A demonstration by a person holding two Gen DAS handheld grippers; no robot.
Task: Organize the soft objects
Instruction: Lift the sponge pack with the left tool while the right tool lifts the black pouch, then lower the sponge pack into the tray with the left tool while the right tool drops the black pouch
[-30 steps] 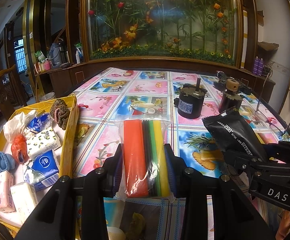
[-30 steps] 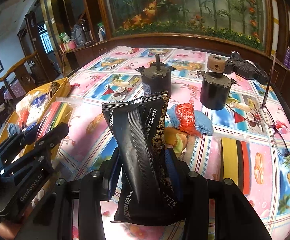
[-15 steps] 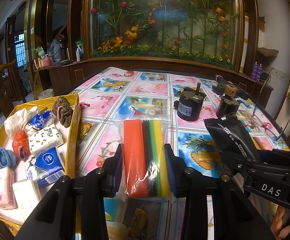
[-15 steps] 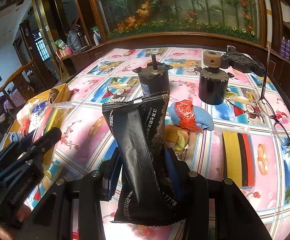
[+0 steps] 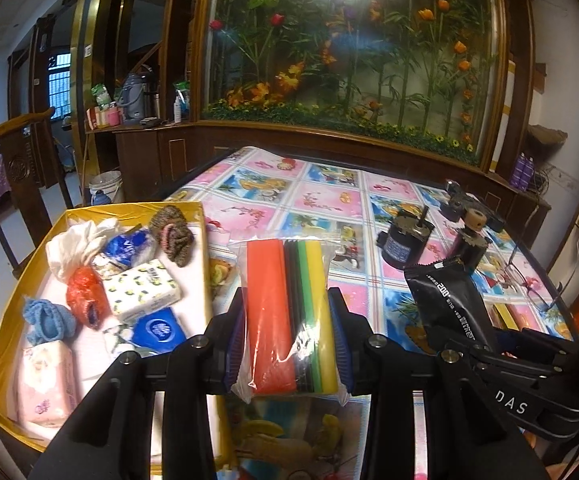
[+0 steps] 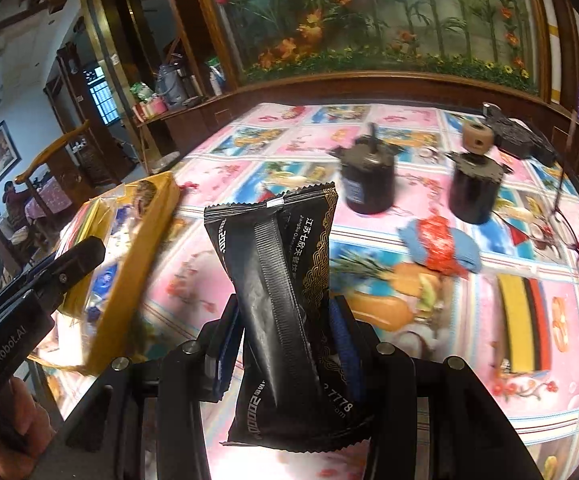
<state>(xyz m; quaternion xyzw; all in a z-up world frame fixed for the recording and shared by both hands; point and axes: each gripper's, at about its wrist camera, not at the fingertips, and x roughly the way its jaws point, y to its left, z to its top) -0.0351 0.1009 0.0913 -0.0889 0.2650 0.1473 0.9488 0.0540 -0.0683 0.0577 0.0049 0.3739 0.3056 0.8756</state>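
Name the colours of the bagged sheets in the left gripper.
Bagged sheets: orange, black, green, yellow; clearest in the left wrist view.

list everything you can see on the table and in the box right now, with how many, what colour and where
yellow box: one, table's left edge
tissue packs: several, white, blue, pink, in the box
bag of coloured sheets: one, orange, green, yellow, in left gripper
black packet: one, in right gripper
second bag of sheets: one, yellow, black, red, on table at right
blue cloth with red bag: one, mid table
black motors: two, far side
glasses: one, right edge
left gripper: shut on bag
right gripper: shut on packet
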